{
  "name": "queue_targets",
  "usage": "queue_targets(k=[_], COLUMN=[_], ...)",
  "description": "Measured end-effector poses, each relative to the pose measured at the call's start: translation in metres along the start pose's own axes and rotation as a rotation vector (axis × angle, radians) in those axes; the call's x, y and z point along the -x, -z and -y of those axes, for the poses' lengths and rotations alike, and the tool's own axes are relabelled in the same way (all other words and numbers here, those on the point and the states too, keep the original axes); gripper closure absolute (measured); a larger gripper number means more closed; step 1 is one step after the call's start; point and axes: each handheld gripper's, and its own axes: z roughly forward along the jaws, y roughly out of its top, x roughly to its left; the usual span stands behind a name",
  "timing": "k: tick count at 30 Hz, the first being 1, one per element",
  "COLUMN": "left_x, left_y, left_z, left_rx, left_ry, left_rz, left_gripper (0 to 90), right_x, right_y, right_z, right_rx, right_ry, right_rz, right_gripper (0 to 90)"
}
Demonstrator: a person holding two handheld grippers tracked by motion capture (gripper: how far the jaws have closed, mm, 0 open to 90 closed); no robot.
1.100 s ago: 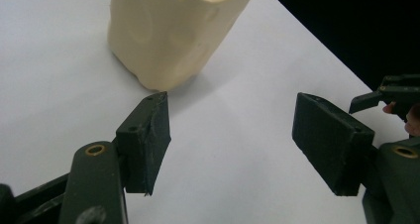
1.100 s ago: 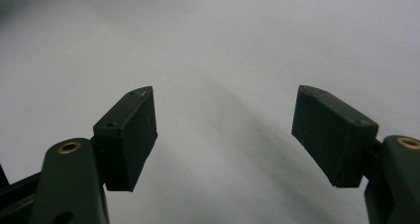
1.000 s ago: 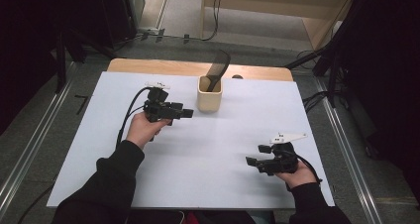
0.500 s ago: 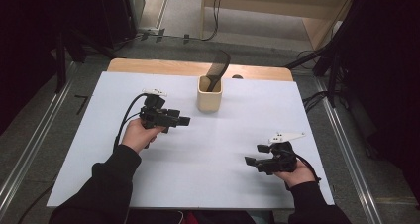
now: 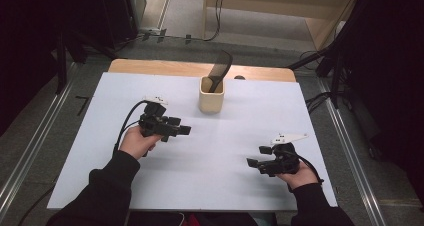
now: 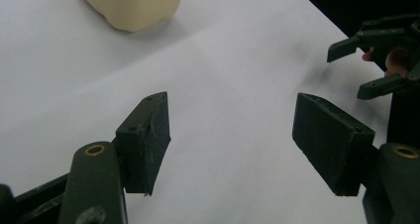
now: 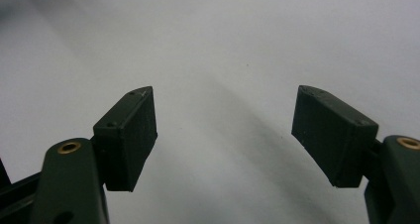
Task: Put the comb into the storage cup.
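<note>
Left gripper view, gripper [image 6: 233, 140] wide open, empty

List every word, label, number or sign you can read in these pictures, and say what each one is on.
None can be read.
The cream cup is plain on the sides that show.
The dark comb standing in it shows no marking.
The white table sheet carries no print.
The left tongs and right tongs have black pads with no lettering.
The dark marks on the floor left of the table are too small to read.
</note>
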Motion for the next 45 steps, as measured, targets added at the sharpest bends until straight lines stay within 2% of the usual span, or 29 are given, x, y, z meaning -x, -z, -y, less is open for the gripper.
queue_targets(k=[10, 13, 15, 26, 39, 45], left_x=[0.01, 0.011, 0.012, 0.015, 0.017, 0.019], left_y=[0.005, 0.006, 0.006, 0.019, 0.034, 0.038], left_z=[0.011, 0.016, 0.019, 0.037, 0.052, 0.057], left_rx=[-0.025, -0.045, -0.053, -0.063, -0.051, -0.063], left_ry=[-0.02, -0.038, -0.037, -0.061, -0.059, -0.067], left_rz=[0.006, -0.014, -0.01, -0.026, -0.027, -0.031], left_gripper=[31.4, 31.4, 31.4, 31.4, 29.9, 29.9], right_x=[0.0, 0.0, 0.0, 0.0, 0.0, 0.001], right_y=[-0.001, -0.001, -0.001, -0.001, -0.001, -0.002], right_z=[0.0, 0.0, 0.0, 0.0, 0.0, 0.0], right_rx=[-0.001, 0.0, -0.001, -0.001, -0.006, -0.008], right_ry=[-0.004, -0.005, -0.006, -0.006, -0.01, -0.011], right_rz=[-0.005, -0.006, -0.007, -0.007, -0.006, -0.003], right_gripper=[23.7, 23.7, 23.7, 23.7, 23.7, 23.7])
